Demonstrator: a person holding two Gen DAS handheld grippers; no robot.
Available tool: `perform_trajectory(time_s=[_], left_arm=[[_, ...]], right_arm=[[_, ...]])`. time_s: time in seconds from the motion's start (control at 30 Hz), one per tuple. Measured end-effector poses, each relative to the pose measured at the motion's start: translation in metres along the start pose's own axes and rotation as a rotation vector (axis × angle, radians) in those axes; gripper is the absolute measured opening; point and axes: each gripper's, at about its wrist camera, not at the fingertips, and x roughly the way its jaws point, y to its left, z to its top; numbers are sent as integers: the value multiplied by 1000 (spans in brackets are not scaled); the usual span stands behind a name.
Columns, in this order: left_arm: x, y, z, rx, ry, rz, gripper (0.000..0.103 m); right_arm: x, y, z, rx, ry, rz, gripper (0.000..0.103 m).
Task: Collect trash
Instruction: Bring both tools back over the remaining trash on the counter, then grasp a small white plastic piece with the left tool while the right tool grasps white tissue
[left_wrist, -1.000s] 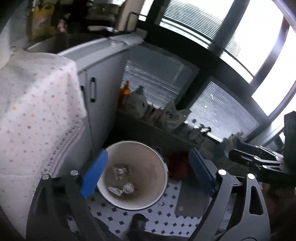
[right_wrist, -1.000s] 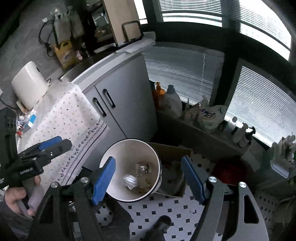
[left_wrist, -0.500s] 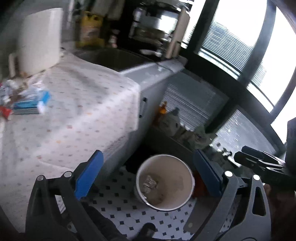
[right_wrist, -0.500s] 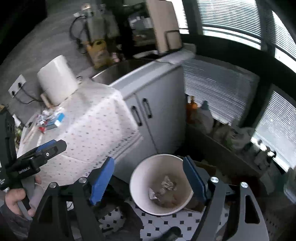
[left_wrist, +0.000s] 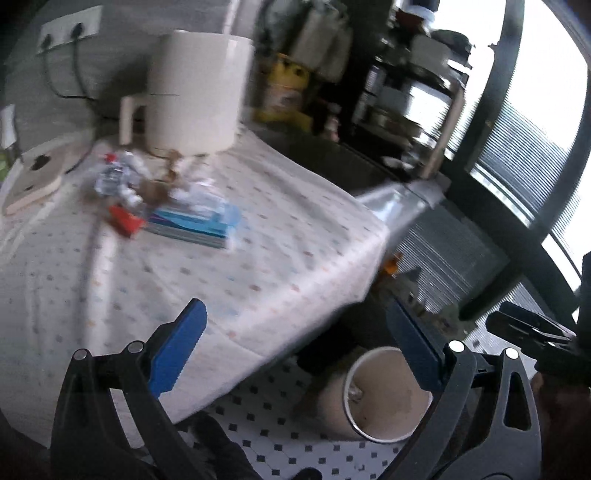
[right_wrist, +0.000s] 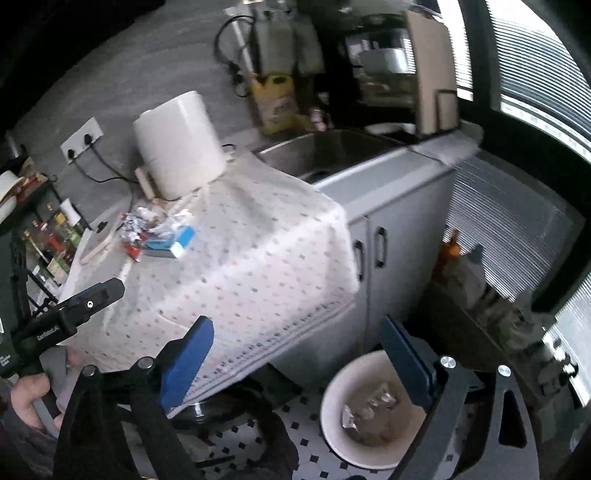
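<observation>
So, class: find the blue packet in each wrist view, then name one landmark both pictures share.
Left wrist: blue packet lies upper left of centre on the dotted tablecloth, right of a red wrapper.
Right wrist: blue packet sits left of centre, beside the foil scraps.
Shared landmark: the white appliance behind it.
</observation>
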Motion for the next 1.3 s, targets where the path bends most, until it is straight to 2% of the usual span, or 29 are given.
perform_trajectory(time_s=[0.23, 0.63, 0.73, 1.03, 1.3], left_arm=[[-12, 59, 20, -113, -75, 82, 96], [10, 131, 58, -193, -77, 127, 67], [22, 146, 66, -206, -65, 124, 64], [73, 175, 92, -165, 24, 96, 62], [112, 184, 105, -65, 96, 67, 58]], right_arm=[[29, 51, 31, -88, -2, 72, 86], [83, 112, 68, -152, 19, 118, 84], [99, 125, 78, -163, 27, 121, 82], [139, 151, 103, -154, 40, 95, 82], [165, 161, 112, -116, 51, 59, 82]])
